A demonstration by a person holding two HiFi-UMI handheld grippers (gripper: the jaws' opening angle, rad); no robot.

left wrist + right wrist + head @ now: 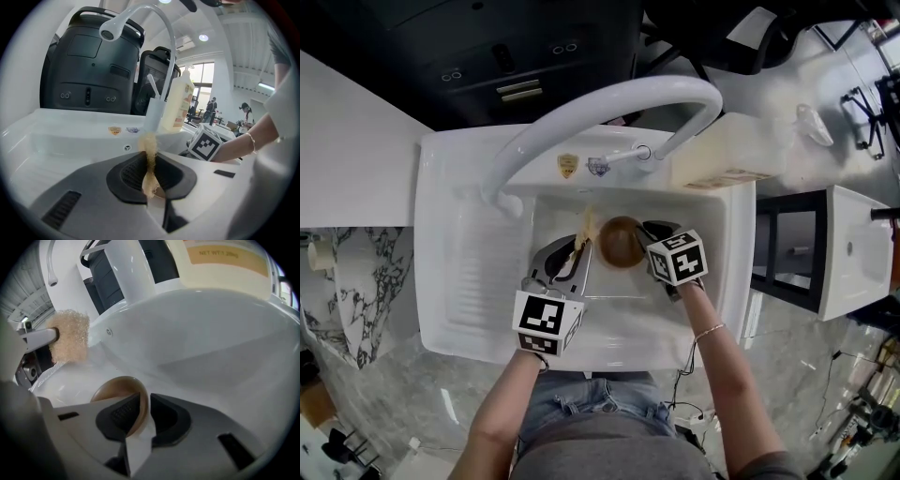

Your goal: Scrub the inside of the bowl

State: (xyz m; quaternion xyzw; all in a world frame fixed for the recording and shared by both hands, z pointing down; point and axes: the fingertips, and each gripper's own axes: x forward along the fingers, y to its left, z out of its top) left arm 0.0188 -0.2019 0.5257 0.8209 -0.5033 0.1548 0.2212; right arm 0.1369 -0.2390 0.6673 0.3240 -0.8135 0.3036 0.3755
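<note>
A small brown bowl (pixel 622 242) sits in the white sink basin (pixel 619 305), under the faucet. My right gripper (pixel 649 236) is shut on the bowl's right rim; the right gripper view shows the rim (pixel 140 401) pinched between the black pads. My left gripper (pixel 578 246) is shut on a thin yellow mesh scrubber (pixel 586 228), which stands just left of the bowl, apart from its inside. The scrubber (pixel 150 161) sticks up between the left pads, and in the right gripper view the scrubber (pixel 69 335) hangs above and left of the bowl.
A white curved faucet (pixel 609 103) arches over the basin. A pale soap bottle (pixel 727 155) stands on the sink's back right corner. A ribbed drainboard (pixel 473 272) lies to the left. A dark machine sits behind the sink.
</note>
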